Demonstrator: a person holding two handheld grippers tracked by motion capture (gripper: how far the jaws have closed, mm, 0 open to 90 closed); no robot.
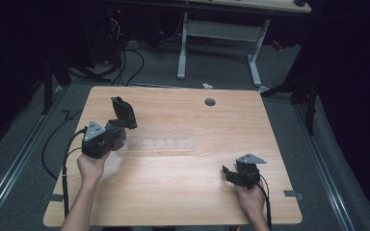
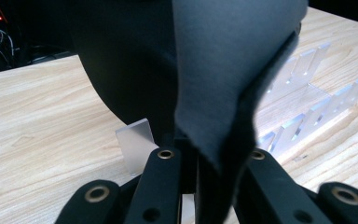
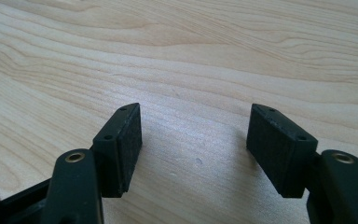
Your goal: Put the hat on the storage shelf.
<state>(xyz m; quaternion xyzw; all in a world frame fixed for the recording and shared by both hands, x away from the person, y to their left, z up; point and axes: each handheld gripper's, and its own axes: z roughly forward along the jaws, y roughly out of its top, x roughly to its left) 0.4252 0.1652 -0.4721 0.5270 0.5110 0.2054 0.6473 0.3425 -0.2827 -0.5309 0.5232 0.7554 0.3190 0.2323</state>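
Looking down on my wooden table, I see a clear slotted rack left of centre. Beside it, my left gripper clamps a dark sheet; right gripper gapes empty.

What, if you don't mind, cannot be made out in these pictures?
- Left tongs, high view: the tips are hidden by the dark cloth they hold.
- Clear rack, left gripper view: its near part is covered by the cloth.
- Right tongs, high view: too small to judge the gap.
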